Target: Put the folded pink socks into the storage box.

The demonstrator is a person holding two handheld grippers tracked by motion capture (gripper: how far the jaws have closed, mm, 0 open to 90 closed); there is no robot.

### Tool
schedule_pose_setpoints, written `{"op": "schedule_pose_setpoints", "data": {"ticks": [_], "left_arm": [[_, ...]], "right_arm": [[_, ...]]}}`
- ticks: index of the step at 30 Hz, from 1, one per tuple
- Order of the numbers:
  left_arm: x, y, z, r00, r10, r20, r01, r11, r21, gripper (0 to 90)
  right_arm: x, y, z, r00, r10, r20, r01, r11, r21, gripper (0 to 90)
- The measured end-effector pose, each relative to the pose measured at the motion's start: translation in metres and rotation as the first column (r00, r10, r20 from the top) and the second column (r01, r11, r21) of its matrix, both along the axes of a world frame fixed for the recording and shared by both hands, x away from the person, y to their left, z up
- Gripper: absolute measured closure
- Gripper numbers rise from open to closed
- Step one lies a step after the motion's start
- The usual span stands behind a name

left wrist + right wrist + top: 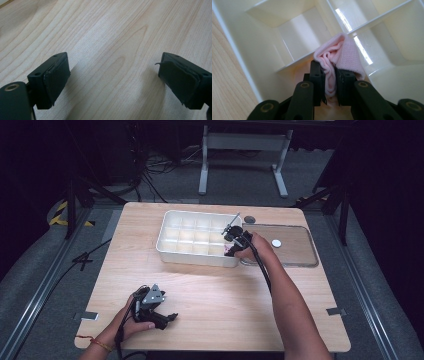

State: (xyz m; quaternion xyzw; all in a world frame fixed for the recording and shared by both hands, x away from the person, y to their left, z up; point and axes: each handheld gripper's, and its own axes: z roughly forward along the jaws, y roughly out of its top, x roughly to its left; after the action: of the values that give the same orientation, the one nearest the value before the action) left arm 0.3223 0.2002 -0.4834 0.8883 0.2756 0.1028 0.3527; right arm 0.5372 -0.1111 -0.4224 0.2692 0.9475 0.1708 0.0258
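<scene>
The right gripper (pixel 329 82) pinched a bunched pink cloth (pixel 340 53) in its jaws, low inside a corner cell of the white tray (pixel 170 247). Best to push it fully below the dividers before letting go. The left gripper (pixel 112 80) rested on the counter (pixel 225 295), jaws spread.

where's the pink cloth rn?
The bunched pink knit cloth is pinched in the right gripper, over a near-right compartment of the white plastic divided tray, in the high view just left of the clear lid.
</scene>
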Motion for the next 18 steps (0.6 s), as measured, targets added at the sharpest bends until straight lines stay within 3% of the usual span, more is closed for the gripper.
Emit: {"op": "schedule_pose_setpoints", "data": {"ticks": [18], "left_arm": [[0.0005, -0.0002, 0.0000, 1.0000, -0.004, -0.001, 0.004, 1.0000, -0.001, 10.2]], "right_arm": [[-0.0076, -0.0084, 0.0003, 0.9985, -0.008, 0.054, 0.005, 0.998, 0.066, 75.4]]}}
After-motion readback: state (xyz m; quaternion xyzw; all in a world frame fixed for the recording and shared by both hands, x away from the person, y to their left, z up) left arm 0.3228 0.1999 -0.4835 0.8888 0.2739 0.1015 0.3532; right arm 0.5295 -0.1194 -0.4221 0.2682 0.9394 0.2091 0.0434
